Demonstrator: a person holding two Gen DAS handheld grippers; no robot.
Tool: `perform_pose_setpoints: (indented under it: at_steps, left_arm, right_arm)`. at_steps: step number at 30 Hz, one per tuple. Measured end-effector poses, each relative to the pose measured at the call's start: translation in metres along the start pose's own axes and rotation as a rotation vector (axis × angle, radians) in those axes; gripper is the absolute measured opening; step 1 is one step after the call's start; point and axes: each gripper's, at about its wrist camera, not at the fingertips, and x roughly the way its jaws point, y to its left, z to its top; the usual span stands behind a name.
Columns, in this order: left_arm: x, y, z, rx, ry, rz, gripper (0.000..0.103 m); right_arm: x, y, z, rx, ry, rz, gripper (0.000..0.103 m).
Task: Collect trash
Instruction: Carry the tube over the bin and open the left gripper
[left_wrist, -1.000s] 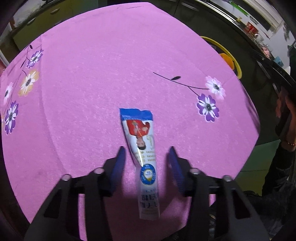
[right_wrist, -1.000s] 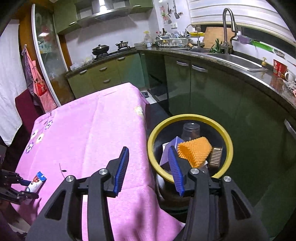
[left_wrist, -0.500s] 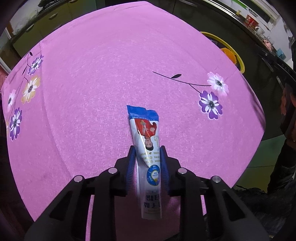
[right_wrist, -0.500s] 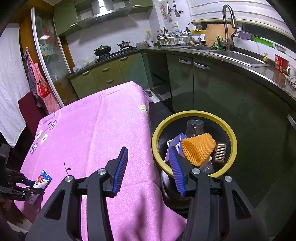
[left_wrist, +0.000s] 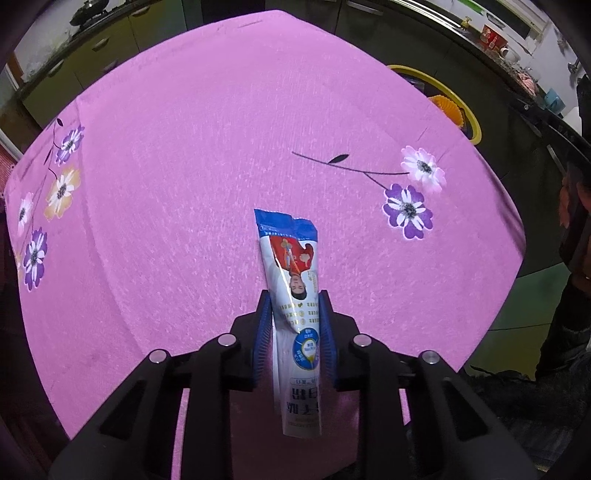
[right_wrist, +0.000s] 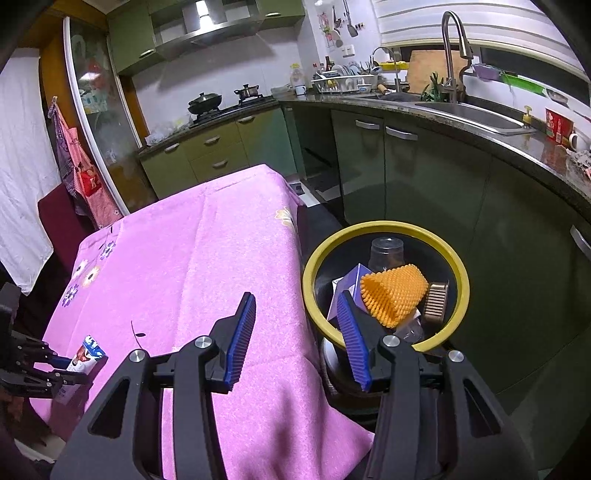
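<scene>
While green kitchen cabinets (right_wrist: 424, 177) and a dark counter with a steel sink (right_wrist: 476, 114) curve around the room, the broad surface draped in a pink cloth with printed purple and white flowers (left_wrist: 192, 155) takes up most of the left wrist view and the left half of the right wrist view. Just beside that surface's right edge stands a round black trash bin with a yellow rim (right_wrist: 463, 291); inside it lie an orange cone of ribbed netting (right_wrist: 393, 295), a clear plastic cup (right_wrist: 386, 251), a purple and white carton (right_wrist: 351, 280) and a small bronze-coloured ribbed piece (right_wrist: 436, 302).

The right gripper (right_wrist: 297, 338) hangs over the pink edge and the bin's near rim, its blue ribbed fingers (right_wrist: 242, 332) spread apart with nothing between them.

The left gripper (left_wrist: 295, 332) points steeply down near the front of the surface. Its fingers (left_wrist: 263, 332) have just been closing and now clench a flattened white tube-shaped wrapper with a blue sealed end and a red picture (left_wrist: 295, 295) from both sides at about its middle. The wrapper's blue end reaches forward past the fingertips over the cloth, near a purple flower (left_wrist: 408, 210); whether that end touches the cloth cannot be told. From the right wrist view the wrapper (right_wrist: 86, 356) shows at the far left, gripped.
</scene>
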Motion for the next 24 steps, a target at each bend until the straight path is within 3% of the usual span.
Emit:
perform_pose_setpoints:
  at_steps: [7,12,19,24]
  left_arm:
    - [-0.017,-0.007,0.0,0.032,-0.031,0.001,0.024]
    - [-0.039,-0.021,0.017,0.089,-0.076,-0.035,0.024]
    - [-0.068,-0.07,0.078,0.264,-0.153,-0.098,0.024]
    - [-0.067,-0.125,0.131,0.399,-0.179,-0.145,0.024]
  right_arm:
    - [-0.001,-0.002,-0.003,0.009,0.004,0.0,0.046]
    - [-0.01,-0.009,-0.002,0.026,-0.016,-0.011,0.046]
    - [-0.036,-0.036,-0.004,0.075,-0.064,-0.068,0.046]
    - [-0.051,-0.058,-0.008,0.109,-0.084,-0.107,0.046]
